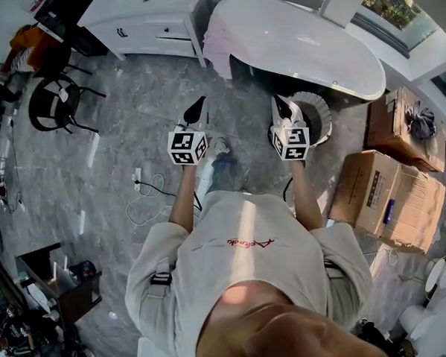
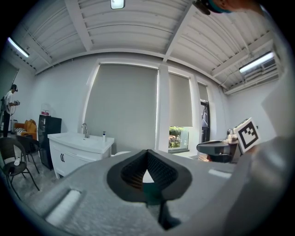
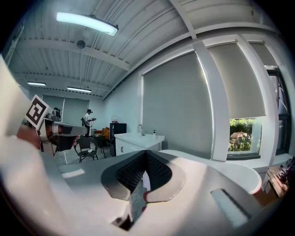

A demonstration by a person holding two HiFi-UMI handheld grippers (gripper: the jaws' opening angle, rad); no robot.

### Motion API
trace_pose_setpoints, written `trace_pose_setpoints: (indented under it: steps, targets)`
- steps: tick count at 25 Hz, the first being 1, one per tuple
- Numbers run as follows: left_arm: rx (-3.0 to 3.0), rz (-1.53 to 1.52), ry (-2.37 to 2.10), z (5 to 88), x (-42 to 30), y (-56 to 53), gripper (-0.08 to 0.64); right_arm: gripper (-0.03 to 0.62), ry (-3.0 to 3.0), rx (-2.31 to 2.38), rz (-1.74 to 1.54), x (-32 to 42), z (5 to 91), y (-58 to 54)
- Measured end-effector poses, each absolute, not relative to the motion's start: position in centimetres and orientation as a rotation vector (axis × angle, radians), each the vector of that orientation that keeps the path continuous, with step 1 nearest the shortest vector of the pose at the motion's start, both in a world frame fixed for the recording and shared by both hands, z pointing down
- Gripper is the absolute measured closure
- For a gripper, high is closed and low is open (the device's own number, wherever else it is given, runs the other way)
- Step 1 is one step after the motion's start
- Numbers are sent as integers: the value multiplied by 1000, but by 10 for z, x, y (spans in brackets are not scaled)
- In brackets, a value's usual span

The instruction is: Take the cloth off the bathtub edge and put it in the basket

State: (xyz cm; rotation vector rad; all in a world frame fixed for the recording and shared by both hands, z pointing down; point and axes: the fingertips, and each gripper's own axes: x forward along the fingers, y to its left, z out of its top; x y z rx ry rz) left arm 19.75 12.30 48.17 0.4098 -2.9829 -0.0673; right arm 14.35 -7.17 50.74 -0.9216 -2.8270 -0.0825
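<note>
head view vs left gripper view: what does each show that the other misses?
Head view only: the pink cloth draped over the white bathtub's edge, the round white frilled basket, and brown cardboard boxes.
Left gripper view only: the ceiling lamp, grey window blinds, and a person standing far left.
Both: the white vanity cabinet, the black chair, the left claw, shut and empty, and the right claw.
</note>
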Motion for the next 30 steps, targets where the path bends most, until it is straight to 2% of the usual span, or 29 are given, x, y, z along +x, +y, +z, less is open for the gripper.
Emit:
trace_pose_setpoints:
  steps: [13,30]
  targets:
    - [380,-102,-3006,479,117,179,560,585,-2829,-956,-128,58,497,-14]
    - [364,-122,-3020,464,-27,283,560,584,-2815,-987,-175,-90,476,94]
